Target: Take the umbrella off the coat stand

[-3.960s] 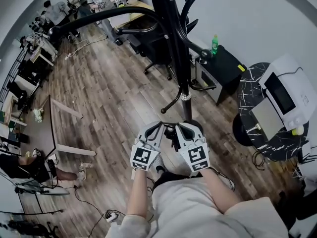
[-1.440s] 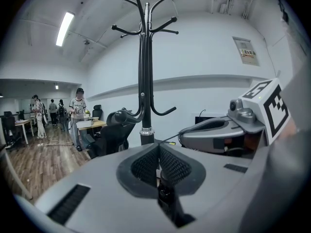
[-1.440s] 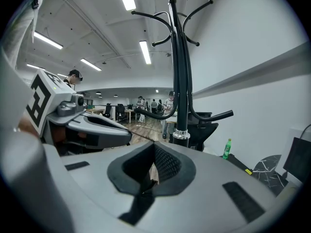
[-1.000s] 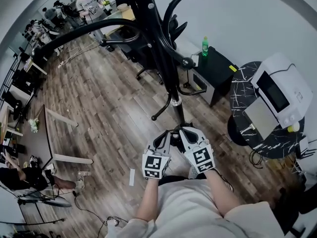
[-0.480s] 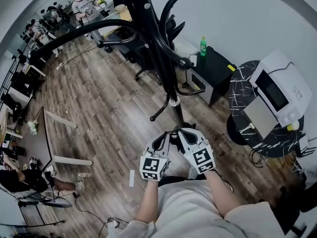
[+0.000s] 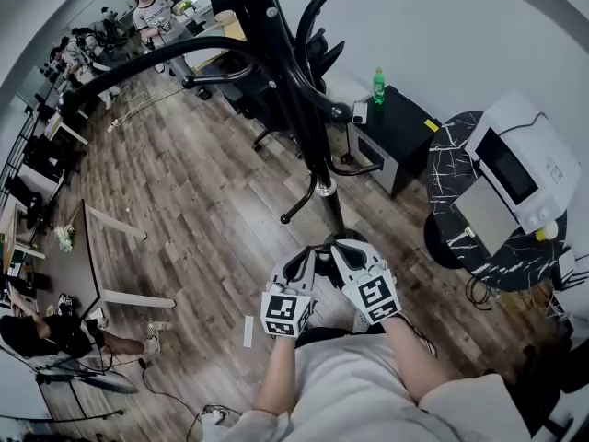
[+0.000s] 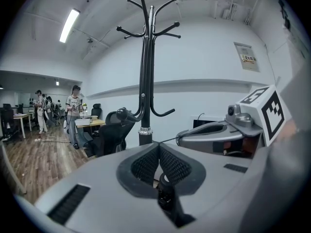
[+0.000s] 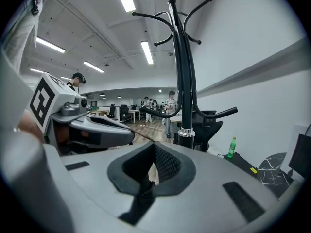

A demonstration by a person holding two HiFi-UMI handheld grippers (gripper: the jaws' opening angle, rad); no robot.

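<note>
Grippers numbered two: the left gripper (image 6: 310, 252) and right gripper (image 6: 342, 246) sat side by side low in the head view, each with jaws pressed together on nothing. One coat stand (image 6: 296, 109) rose upright from the wood-plank floor (image 6: 184, 210) of an open office, its pole vertical. No umbrella could be told apart from it.

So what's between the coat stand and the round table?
A black cabinet with a green bottle on top; the head view shows it.
</note>
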